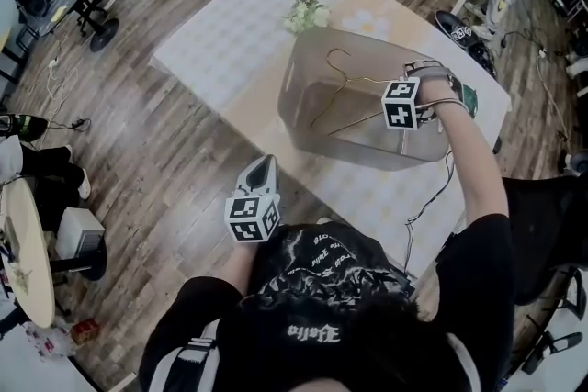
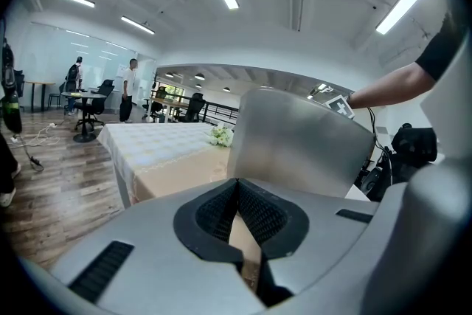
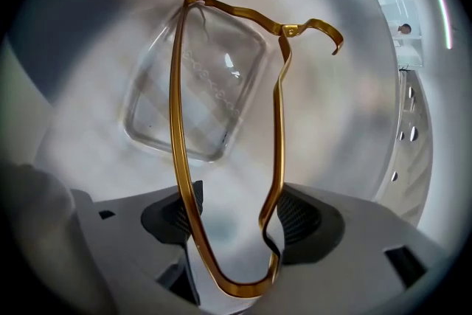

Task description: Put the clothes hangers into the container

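Observation:
A thin gold wire hanger (image 1: 344, 92) hangs slanted inside the translucent grey container (image 1: 308, 119), hook toward the far wall. My right gripper (image 1: 386, 113) reaches in over the container's right rim. In the right gripper view the hanger's (image 3: 177, 122) rounded end sits between the spread jaws of the right gripper (image 3: 234, 221), its bars close by the pads, with the container floor (image 3: 195, 85) below. I see no clear squeeze on the wire. My left gripper (image 1: 265, 162) hovers off the table's near edge, short of the container (image 2: 295, 151). The left gripper's (image 2: 237, 188) pads meet with nothing between them.
The container stands on a table with a pale patterned cloth (image 1: 230, 32). A small white flower bunch (image 1: 306, 14) stands just beyond the container's far left corner. Wooden floor, office chairs and desks surround the table; a cable hangs off the near right edge.

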`<state>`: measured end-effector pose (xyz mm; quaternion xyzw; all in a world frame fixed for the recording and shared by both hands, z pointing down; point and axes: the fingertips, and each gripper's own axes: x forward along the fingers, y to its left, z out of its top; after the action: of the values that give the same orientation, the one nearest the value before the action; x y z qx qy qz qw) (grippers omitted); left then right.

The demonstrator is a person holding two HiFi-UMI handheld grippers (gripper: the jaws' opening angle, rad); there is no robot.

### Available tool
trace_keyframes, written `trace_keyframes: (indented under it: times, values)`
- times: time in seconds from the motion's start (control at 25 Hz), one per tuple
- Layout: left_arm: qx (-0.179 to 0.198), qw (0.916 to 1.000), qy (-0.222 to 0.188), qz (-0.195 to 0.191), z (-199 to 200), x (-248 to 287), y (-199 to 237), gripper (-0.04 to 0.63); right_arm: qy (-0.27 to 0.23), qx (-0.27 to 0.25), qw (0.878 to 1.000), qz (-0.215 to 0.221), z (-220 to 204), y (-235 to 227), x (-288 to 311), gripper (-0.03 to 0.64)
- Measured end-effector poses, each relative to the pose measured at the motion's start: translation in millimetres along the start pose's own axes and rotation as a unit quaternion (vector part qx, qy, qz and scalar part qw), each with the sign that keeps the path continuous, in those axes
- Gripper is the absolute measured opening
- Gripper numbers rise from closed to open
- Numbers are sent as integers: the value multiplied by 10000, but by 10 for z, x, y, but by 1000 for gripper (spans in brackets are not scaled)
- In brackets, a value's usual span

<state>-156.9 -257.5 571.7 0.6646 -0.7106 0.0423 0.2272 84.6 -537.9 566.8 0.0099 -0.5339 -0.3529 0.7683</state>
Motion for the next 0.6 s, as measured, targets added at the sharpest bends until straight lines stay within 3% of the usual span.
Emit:
trace_keyframes:
  times: [0.16,0.36,0.6]
  values:
    - [19,10000,-13,3,15,-26,22,20,-8,84,10000,15,3,21,10,391]
    - [12,10000,13,-4,-26,-50,16,20,-186,622,9975,275,-91,46,-89,414]
    - [43,9997,26,-227,-76,-12,-108,20,-500,865,9950,94,-157,28,-337,414]
